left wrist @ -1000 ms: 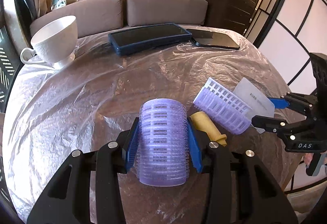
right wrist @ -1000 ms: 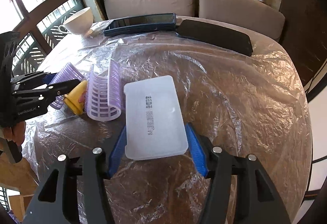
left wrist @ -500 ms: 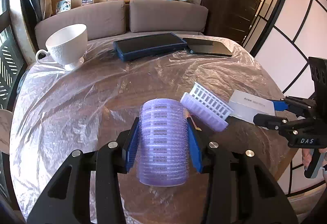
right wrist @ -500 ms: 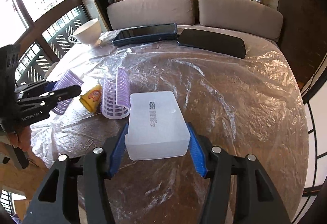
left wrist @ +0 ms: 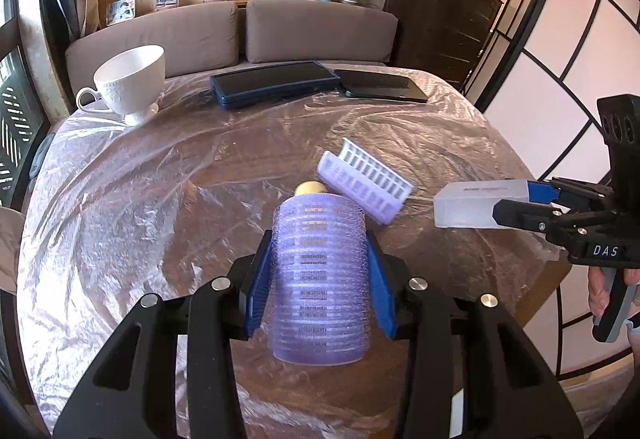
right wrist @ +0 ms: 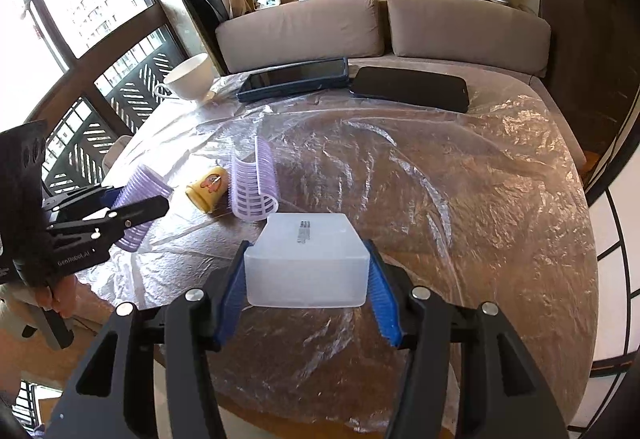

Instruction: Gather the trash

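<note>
above the plastic-covered table (left wrist: 120, 199), the hair roller (left wrist: 320, 279) clamped in the left gripper (left wrist: 320, 275) and the plastic box (right wrist: 307, 263), on which the right gripper (right wrist: 307, 279) is closing, should be kept level and firmly squeezed while carried off.

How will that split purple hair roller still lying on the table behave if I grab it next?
The split hair roller is an open lattice shell, so it probably flexes and squashes under the jaws. It looks very light, likely to skid on the crinkled plastic sheet when nudged. Lying on its curved side beside the small yellow cup, it may rock or roll.
</note>
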A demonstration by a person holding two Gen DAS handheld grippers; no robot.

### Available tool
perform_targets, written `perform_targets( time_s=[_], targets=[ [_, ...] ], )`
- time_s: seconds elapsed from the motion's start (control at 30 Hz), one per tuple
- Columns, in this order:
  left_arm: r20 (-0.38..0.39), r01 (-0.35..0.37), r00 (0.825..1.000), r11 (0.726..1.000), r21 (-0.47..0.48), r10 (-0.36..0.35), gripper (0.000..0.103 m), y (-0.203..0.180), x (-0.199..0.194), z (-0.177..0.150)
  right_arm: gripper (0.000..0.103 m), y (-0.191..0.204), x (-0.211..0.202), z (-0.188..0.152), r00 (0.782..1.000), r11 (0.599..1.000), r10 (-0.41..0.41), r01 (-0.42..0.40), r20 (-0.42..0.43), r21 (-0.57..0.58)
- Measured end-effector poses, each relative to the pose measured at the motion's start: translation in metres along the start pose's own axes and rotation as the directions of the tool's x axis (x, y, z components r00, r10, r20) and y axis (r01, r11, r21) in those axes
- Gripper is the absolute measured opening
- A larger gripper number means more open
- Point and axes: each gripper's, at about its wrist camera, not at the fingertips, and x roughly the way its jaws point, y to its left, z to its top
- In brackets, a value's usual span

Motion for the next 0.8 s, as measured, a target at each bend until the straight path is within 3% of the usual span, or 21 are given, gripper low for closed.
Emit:
perform_targets(
  time_s=[0.8],
  targets=[
    [-0.040, 0.029, 0.999, 1.000, -0.001, -0.029, 0.045, -0.027, -0.024, -0.036, 0.054, 0.027, -0.037, -0.030, 0.998, 0.996, 0.068, -0.069, -0.019, -0.053]
  ],
)
